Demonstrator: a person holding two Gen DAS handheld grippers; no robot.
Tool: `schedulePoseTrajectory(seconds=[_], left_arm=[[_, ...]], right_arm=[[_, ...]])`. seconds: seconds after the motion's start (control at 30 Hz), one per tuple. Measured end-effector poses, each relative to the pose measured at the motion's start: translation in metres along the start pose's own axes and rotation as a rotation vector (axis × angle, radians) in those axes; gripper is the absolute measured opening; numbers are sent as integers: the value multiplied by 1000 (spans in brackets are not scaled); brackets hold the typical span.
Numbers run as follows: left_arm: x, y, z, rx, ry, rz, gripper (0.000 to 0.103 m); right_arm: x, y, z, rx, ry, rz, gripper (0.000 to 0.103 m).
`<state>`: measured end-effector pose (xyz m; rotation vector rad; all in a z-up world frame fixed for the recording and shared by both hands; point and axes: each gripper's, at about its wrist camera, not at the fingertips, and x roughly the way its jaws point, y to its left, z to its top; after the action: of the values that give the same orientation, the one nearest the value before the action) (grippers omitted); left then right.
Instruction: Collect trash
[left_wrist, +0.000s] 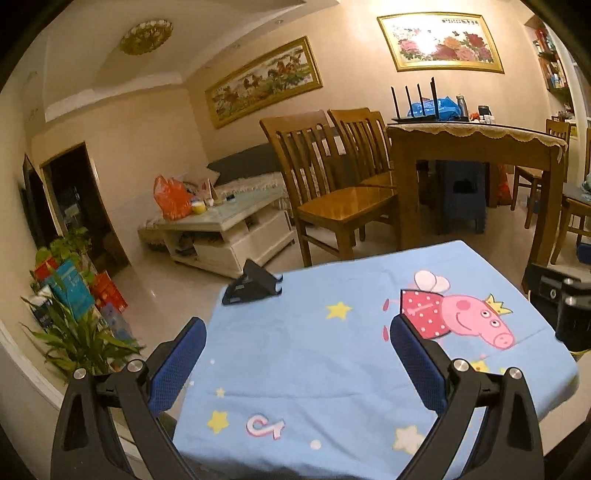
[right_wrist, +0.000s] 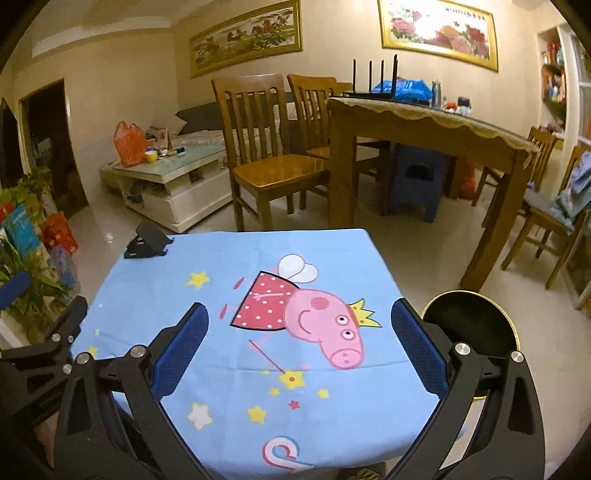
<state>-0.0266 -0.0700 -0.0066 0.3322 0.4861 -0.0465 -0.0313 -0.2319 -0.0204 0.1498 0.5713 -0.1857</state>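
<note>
We see the left gripper (left_wrist: 297, 363) with its 2 blue-padded fingers (left_wrist: 177, 369) spread wide and nothing between them; it hangs above the near left part of a small table (left_wrist: 554, 391) covered by a light blue cartoon cloth (left_wrist: 314, 354). The right gripper (right_wrist: 299, 354) is likewise spread wide and empty (no contact with the cloth that we can confirm), positioned over the pig print at the table's near side.

We find no loose trash on the cloth in either view. The only item resting on it is a black folding stand (left_wrist: 253, 282) at the far left corner. A round black bin with a gold rim (right_wrist: 469, 325) sits on the floor just beside the table's right edge; the right gripper's arm covers its lower part, and its inside reads only as dark. In the left wrist view, a black device at the right margin is cut off, and we cannot identify it.

The table's left, far and right edges all show, with bare pale floor beyond each. Potted plants (left_wrist: 79, 339) and coloured boxes crowd the floor to the left. A wooden chair (left_wrist: 332, 184) and a large dining table (left_wrist: 476, 147) stand well beyond the far edge, with a white coffee table (left_wrist: 229, 221) carrying an orange bag (left_wrist: 171, 197) farther left.
</note>
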Motion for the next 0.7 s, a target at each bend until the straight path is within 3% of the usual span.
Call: schedulePoseTrajectory(seconds=[0.1,0.4,0.7], left_arm=[[1,7,-4,-33,25,-38,96],[9,17,-10,-89,88,-18,96],[2,23,-10,-106,59,-8,96]], right_arm=[[-8,1,-2,-6,-15,-2,98],[-5,8,-14,-33,26,26,98],[-4,10,-20,-40,41,51,98]])
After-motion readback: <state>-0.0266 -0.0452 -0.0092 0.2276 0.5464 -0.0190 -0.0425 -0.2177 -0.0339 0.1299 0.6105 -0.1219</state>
